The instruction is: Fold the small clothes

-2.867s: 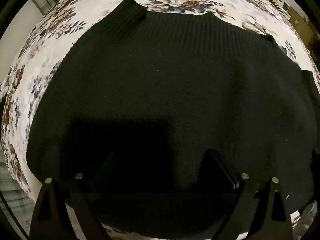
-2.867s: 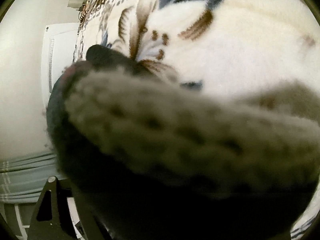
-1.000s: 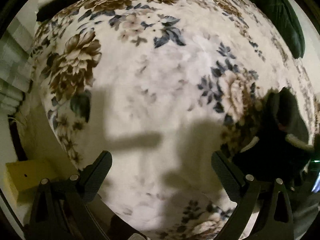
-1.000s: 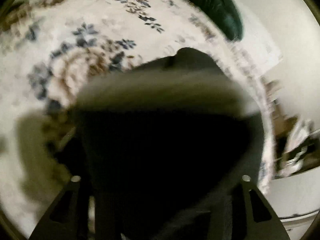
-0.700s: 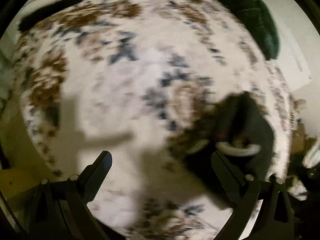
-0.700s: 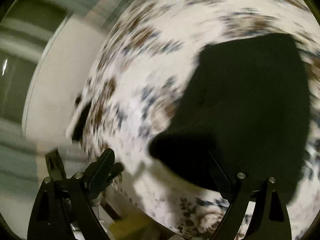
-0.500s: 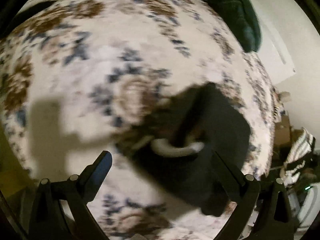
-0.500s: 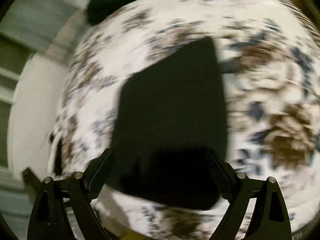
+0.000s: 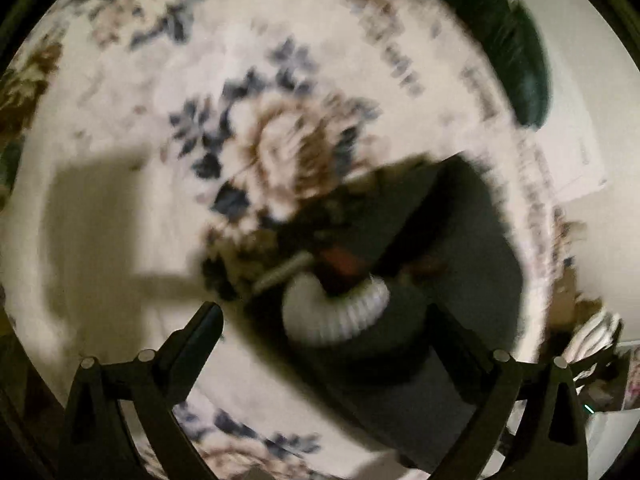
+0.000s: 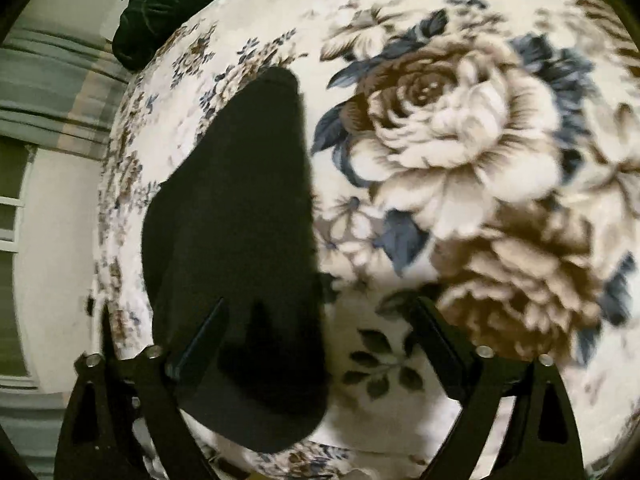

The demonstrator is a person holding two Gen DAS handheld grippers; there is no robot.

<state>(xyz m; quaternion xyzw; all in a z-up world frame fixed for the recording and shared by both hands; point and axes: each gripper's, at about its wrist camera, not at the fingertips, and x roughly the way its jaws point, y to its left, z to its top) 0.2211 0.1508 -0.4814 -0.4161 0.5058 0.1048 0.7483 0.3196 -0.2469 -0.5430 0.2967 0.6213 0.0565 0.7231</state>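
A black knit sweater [image 10: 236, 208] lies folded in a long flat shape on the floral blanket [image 10: 460, 140]. My right gripper [image 10: 320, 340] hovers over its near end; the jaws are opening and stand wide. The left finger [image 10: 200, 344] is over the cloth and the right finger [image 10: 436, 336] is over bare blanket, with no pad pressing. In the blurred left wrist view the sweater [image 9: 472, 248] sits right of centre. A person's dark sleeve with a white ribbed cuff [image 9: 344, 316] reaches over it. My left gripper [image 9: 324, 336] is open with nothing between its fingers.
A dark green cushion [image 10: 168, 4] lies at the far edge of the bed, seen also as the cushion [image 9: 504, 52] in the left wrist view. Pale walls and a striped curtain [image 10: 48, 80] border the bed. Clutter [image 9: 592, 332] sits past the bed's right edge.
My right gripper has let go of the black sweater, widened, and drawn back; the sweater now lies folded on the blanket. The left view has swung toward the sweater and the person's cuff.
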